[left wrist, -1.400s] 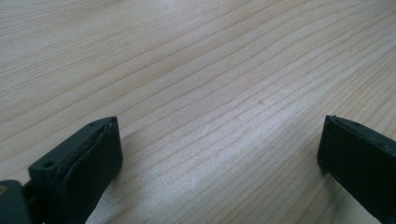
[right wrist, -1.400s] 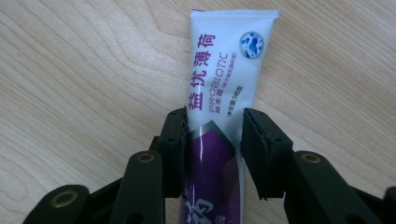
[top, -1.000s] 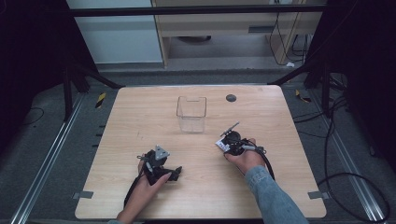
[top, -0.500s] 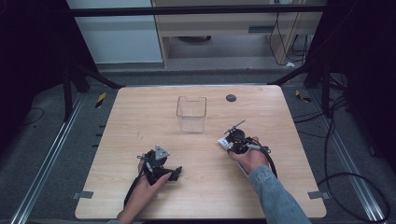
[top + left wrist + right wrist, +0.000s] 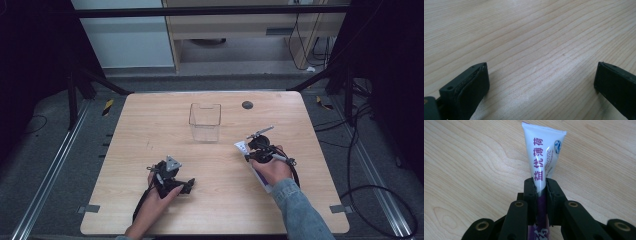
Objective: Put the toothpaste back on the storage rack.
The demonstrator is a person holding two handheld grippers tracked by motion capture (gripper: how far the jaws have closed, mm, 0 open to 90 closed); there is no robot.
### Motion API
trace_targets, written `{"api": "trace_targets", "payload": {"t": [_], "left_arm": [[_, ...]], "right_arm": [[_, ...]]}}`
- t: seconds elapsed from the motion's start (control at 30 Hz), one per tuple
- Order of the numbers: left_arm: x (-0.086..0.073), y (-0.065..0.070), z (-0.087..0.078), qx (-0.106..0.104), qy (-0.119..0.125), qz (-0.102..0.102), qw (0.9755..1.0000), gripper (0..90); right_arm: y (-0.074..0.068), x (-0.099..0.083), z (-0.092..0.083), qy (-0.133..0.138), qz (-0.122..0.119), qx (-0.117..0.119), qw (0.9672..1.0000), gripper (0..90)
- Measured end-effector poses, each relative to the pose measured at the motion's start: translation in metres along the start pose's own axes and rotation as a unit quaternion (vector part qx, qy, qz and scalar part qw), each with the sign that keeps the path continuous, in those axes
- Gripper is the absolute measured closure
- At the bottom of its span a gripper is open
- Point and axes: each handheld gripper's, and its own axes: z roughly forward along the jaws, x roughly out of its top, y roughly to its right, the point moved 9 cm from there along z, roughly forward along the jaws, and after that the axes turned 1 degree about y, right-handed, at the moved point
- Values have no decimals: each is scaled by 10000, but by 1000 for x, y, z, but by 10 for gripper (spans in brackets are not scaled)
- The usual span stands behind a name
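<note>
White plastic with purple lettering marks the soft squeeze tube (image 5: 543, 157) that the right gripper (image 5: 541, 187) holds: in the right gripper view its two black fingers (image 5: 530, 192) are pressed tight against the tube's flattened sides, having just finished closing on it, and the crimped flat end of the tube sticks out past the fingertips above the pale wooden counter (image 5: 469, 165). In the high view the same tube (image 5: 241, 147) shows as a small white tip beside the right gripper (image 5: 252, 148), with its purple lower part running back under the right hand (image 5: 272, 167), over the right half of the counter (image 5: 150, 125) and nearer the near edge than the far one. A clear, square, open-topped plastic container (image 5: 205, 122) stands upright near the middle of the counter, towards the far edge, apart from the tube and to its left. A small dark round disc (image 5: 247, 105) lies close to the far edge. The left gripper (image 5: 187, 186) rests in the left hand (image 5: 157, 192) low on the counter by the near edge; in the left gripper view its fingers (image 5: 471, 85) stand wide apart with bare wood between them.
</note>
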Motion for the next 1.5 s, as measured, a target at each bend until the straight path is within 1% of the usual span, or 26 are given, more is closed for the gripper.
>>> {"api": "trace_targets", "payload": {"t": [0.1,0.13,0.3,0.33,0.4,0.43,0.47,0.7,0.8,0.9,1.0,1.37,1.5], "left_arm": [[0,0,0,0,0,0,10000,0],[0,0,0,0,0,0,10000,0],[0,0,0,0,0,1,10000,0],[0,0,0,0,0,3,10000,0],[0,0,0,0,-1,2,10000,0],[0,0,0,0,-1,2,10000,0],[0,0,0,0,1,1,10000,0],[0,0,0,0,-1,1,10000,0],[0,0,0,1,-1,1,10000,0],[0,0,0,1,-1,3,10000,0],[0,0,0,1,0,2,10000,0],[0,0,0,0,1,2,10000,0],[0,0,0,0,-2,4,10000,0]], "right_arm": [[3,0,-4,41,27,0,10000,798],[3,1,-5,84,92,14,9999,798],[7,4,-13,189,131,23,9997,798],[7,7,-19,280,153,27,9995,798],[8,10,-24,367,141,31,9992,799],[8,10,-24,367,141,31,9992,799],[8,14,-28,464,134,37,9988,799],[8,25,-40,669,117,25,9977,798],[8,29,-43,824,143,1,9965,799],[8,34,-46,1019,100,-3,9947,798],[7,37,-48,1143,133,4,9934,798],[6,50,-55,1442,160,-35,9894,798],[2,56,-58,1579,170,5,9873,797]]}}
